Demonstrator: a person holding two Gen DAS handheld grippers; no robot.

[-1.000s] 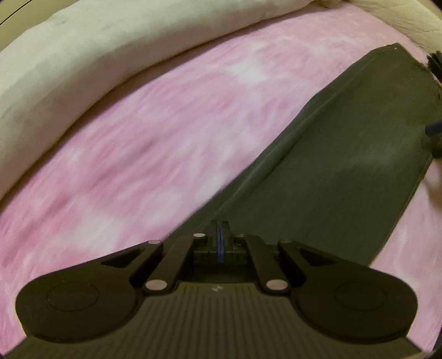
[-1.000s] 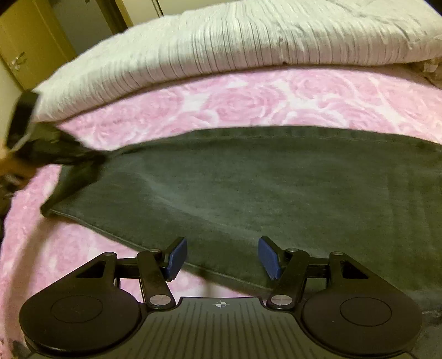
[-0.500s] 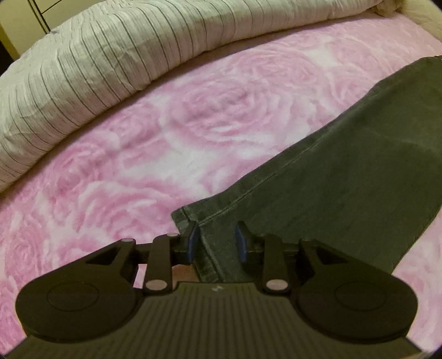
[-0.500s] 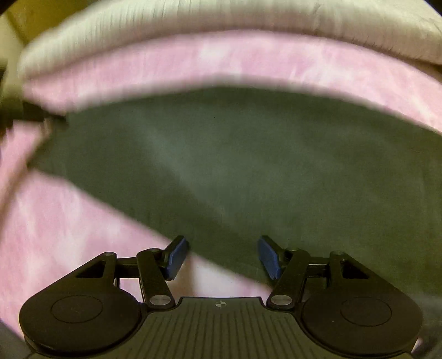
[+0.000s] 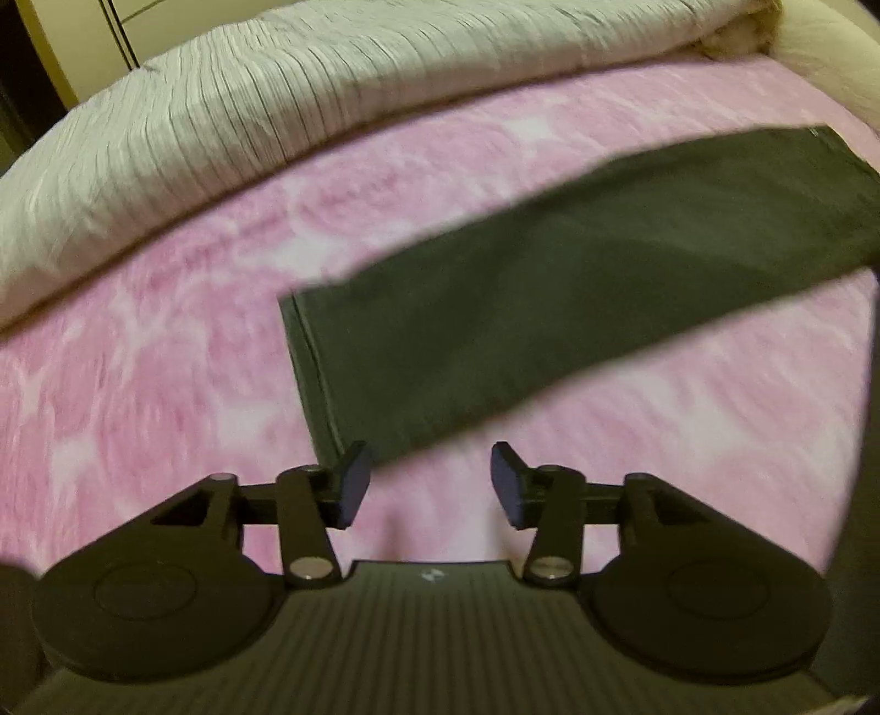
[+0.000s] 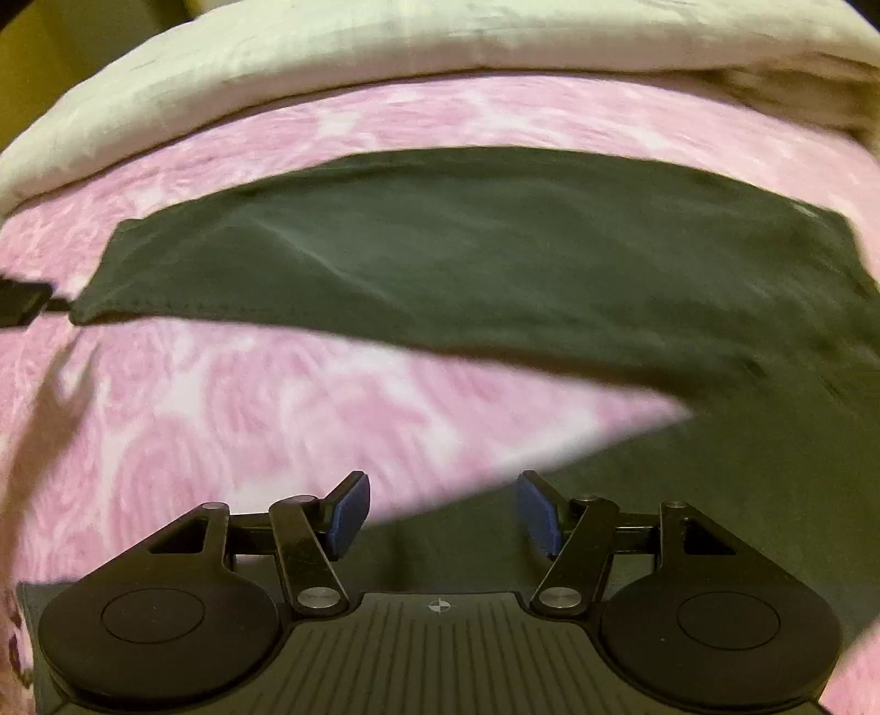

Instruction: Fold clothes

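Dark grey trousers (image 5: 550, 297) lie flat on a pink rose-patterned bedspread (image 5: 165, 357); one leg runs from its hem at centre left to the upper right. My left gripper (image 5: 423, 484) hovers just short of that hem, its jaws opening, nothing between them. In the right wrist view the same trousers (image 6: 467, 247) stretch across the bed, with another part of the dark cloth at the lower right. My right gripper (image 6: 440, 509) stands open above the edge of that lower cloth, gripping nothing. The other gripper (image 6: 22, 302) shows at the far left, beside the hem.
A thick off-white ribbed duvet (image 5: 247, 110) is bunched along the far side of the bed, seen too as the duvet (image 6: 385, 49) in the right wrist view. A beige cushion edge (image 5: 825, 44) sits at the far right. Cupboard fronts (image 5: 115, 27) stand behind.
The left gripper let go of the trouser hem, opened and drew back and up. The right gripper, open throughout, pulled back and rose, so more pink bedspread shows below the leg.
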